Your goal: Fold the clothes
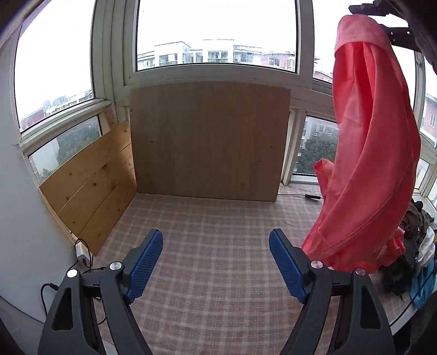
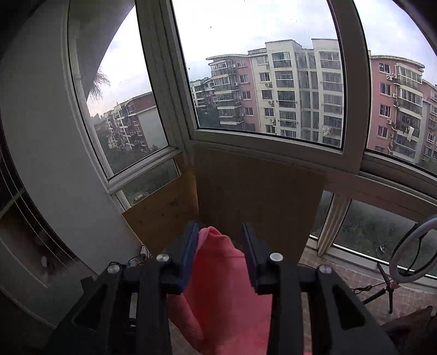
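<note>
A salmon-pink garment (image 1: pixel 374 153) hangs in a long bunch at the right of the left wrist view, its top under my right gripper (image 1: pixel 382 16). In the right wrist view the garment (image 2: pixel 218 286) lies between the jaws of the right gripper (image 2: pixel 220 226). It rests against the left pad, and a gap shows beside the right pad, so the jaws stand apart without pressing it. My left gripper (image 1: pixel 215 234) is wide open with nothing between its blue pads (image 1: pixel 147 262), above the plaid-covered surface (image 1: pixel 207 273) and left of the hanging garment.
A pile of mixed clothes (image 1: pixel 418 245) lies at the surface's right edge. Wooden boards (image 1: pixel 207 142) lean against the windows at the back and left. A power strip with cables (image 1: pixel 82 254) sits at the left. A ring light on a tripod (image 2: pixel 409 251) stands at the right.
</note>
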